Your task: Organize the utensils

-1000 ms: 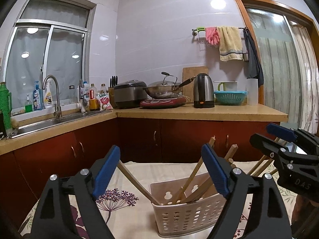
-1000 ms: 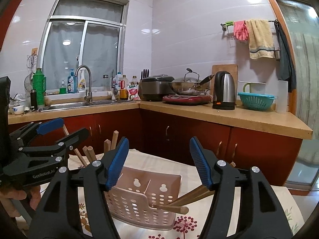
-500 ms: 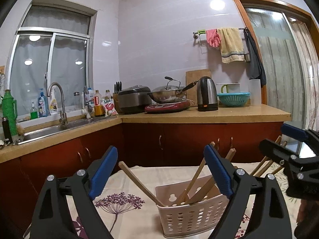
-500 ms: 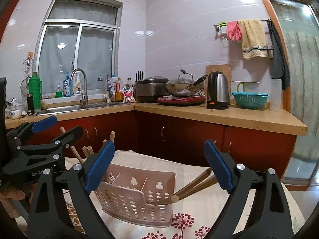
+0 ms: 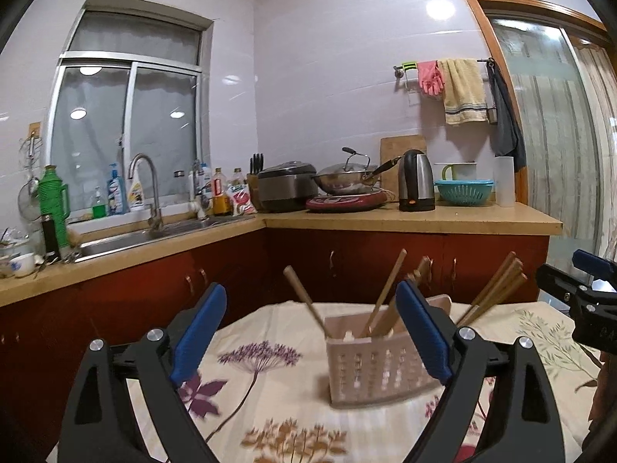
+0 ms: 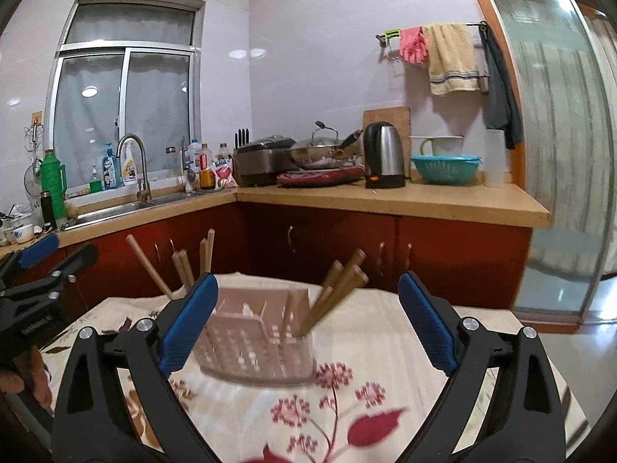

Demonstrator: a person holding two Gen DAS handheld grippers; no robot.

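Observation:
A pale pink slotted utensil holder (image 5: 370,366) stands on a floral tablecloth (image 5: 270,386). Several wooden chopsticks (image 5: 385,293) lean in it, another bunch (image 5: 497,289) at its right end. My left gripper (image 5: 312,335) is open and empty, held back from the holder. In the right wrist view the holder (image 6: 254,339) sits ahead with chopsticks (image 6: 339,285) leaning right and others (image 6: 185,266) at its left. My right gripper (image 6: 304,320) is open and empty. Each gripper shows at the edge of the other's view (image 5: 590,297) (image 6: 34,281).
A kitchen counter (image 5: 424,220) runs behind the table with a sink (image 5: 127,239), rice cooker (image 5: 285,185), wok (image 5: 347,177), kettle (image 5: 416,181) and teal colander (image 5: 462,191). Red cabinets (image 6: 424,258) stand below. A glass door (image 6: 559,154) is at the right.
Both grippers have pulled back and risen from the holder, so it looks smaller and farther. More of the tablecloth shows. Both stay open and empty.

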